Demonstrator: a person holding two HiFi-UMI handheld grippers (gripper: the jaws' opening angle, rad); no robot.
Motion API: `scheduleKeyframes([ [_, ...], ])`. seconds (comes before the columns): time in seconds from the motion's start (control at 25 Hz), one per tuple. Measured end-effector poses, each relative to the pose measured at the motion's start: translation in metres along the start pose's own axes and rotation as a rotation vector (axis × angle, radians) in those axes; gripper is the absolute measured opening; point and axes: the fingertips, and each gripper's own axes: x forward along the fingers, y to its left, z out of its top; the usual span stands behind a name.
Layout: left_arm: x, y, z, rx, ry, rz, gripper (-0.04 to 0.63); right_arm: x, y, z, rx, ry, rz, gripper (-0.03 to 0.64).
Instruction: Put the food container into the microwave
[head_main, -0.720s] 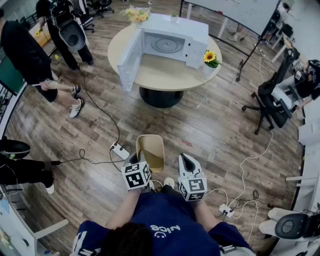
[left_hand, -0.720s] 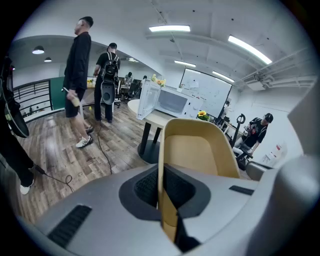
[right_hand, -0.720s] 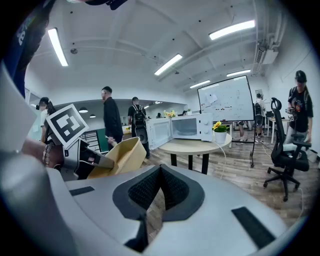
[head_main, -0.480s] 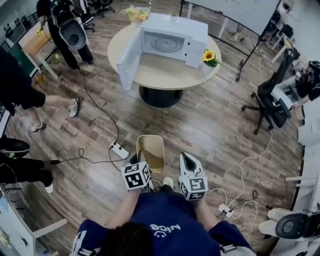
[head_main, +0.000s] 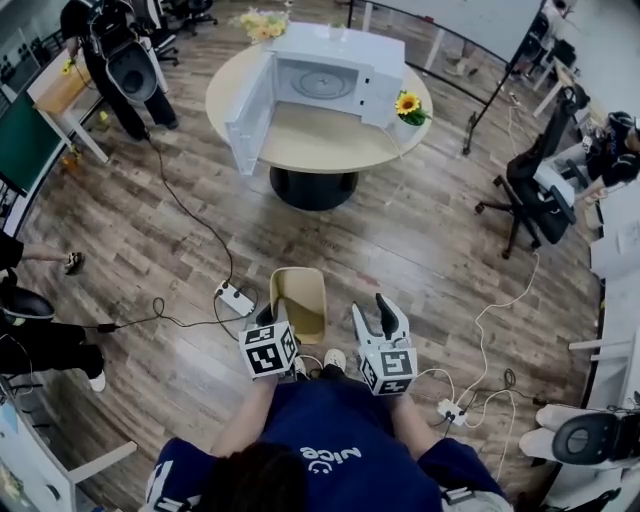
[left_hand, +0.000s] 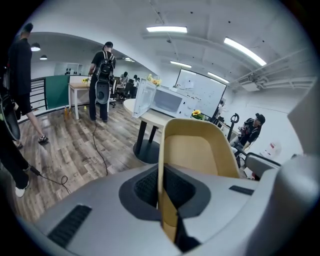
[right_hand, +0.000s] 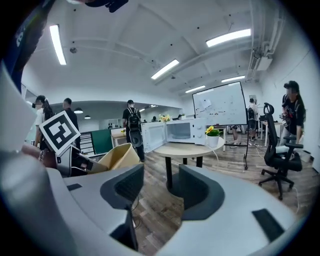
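A tan, empty food container (head_main: 301, 302) is held out in front of me by my left gripper (head_main: 279, 325), whose jaws are shut on its near wall (left_hand: 161, 200). In the right gripper view the container (right_hand: 114, 159) shows at the left. My right gripper (head_main: 379, 317) is beside it, open, with nothing between its fingers. The white microwave (head_main: 325, 88) stands on a round table (head_main: 320, 140) across the room, door (head_main: 249, 115) swung open to the left, cavity empty. It shows small in the left gripper view (left_hand: 159, 100) and in the right gripper view (right_hand: 176, 132).
A sunflower pot (head_main: 407, 106) sits at the table's right edge. Cables and a power strip (head_main: 236, 297) lie on the wood floor between me and the table. An office chair (head_main: 535, 201) stands at right. People (head_main: 125, 60) stand at far left.
The view has shifted toward the table a little. The right gripper's jaws have spread apart. The person at left has walked mostly out of view.
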Motion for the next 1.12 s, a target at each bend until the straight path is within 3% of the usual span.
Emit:
scheduleKeyframes([
  [0.04,-0.001,0.001,0.0,0.004,-0.002,-0.006,0.005,0.001,0.003,0.0,0.009,-0.002,0.008,0.248],
  [0.28,-0.003,0.017,-0.002,0.035,0.035,-0.027,0.005,0.005,0.025,-0.002,-0.015,0.009,0.02,0.402],
  [0.56,0.001,0.031,-0.006,0.086,0.072,-0.076,0.005,0.011,0.052,-0.008,-0.045,0.025,0.002,0.42],
  [0.8,0.002,0.032,-0.007,0.12,0.069,-0.089,0.005,0.008,0.059,-0.024,-0.002,0.051,-0.028,0.42],
  [1.12,0.028,0.036,-0.003,0.091,0.066,-0.032,0.005,0.042,0.038,-0.03,0.006,0.072,0.011,0.418],
])
